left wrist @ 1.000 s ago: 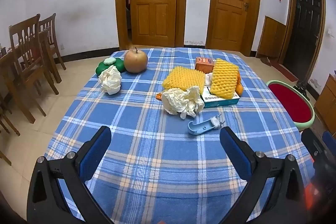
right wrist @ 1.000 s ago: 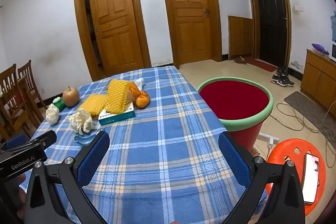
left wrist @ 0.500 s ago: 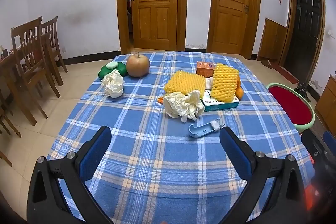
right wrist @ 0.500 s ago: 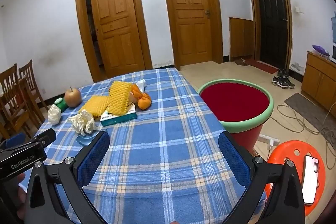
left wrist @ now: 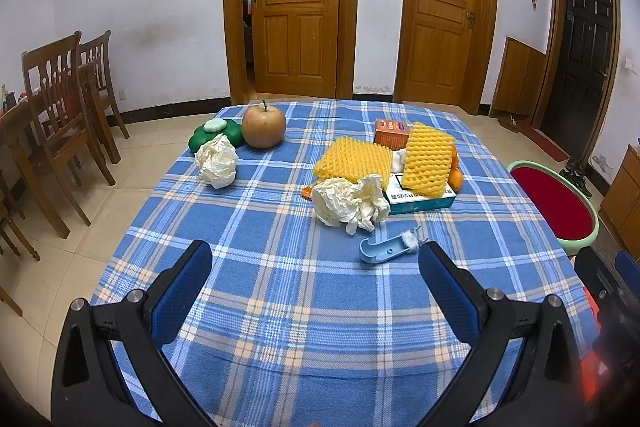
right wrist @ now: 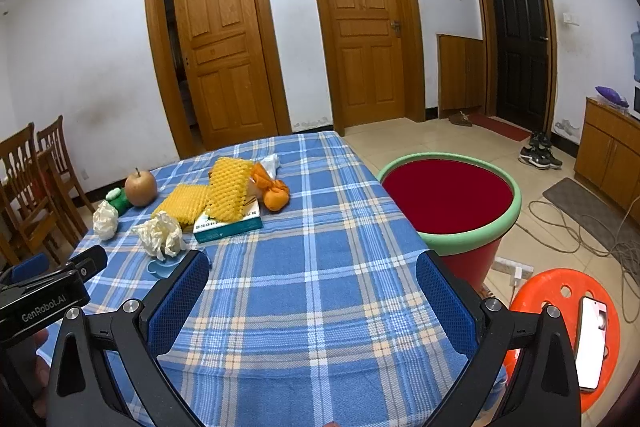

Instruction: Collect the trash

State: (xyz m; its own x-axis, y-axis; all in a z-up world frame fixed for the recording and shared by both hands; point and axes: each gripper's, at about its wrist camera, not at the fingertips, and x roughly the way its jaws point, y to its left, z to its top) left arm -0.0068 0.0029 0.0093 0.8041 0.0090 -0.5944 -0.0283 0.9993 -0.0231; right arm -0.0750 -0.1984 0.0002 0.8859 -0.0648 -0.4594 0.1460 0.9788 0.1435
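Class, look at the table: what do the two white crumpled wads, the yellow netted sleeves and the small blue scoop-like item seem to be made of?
White wads: probably tissue paper, matte, with soft irregular creases. Yellow sleeves: likely foam fruit netting, shown by the puffy open mesh. Blue scoop-like item: seemingly moulded plastic, smooth with a slight sheen; the white tuft at its end is unclear.
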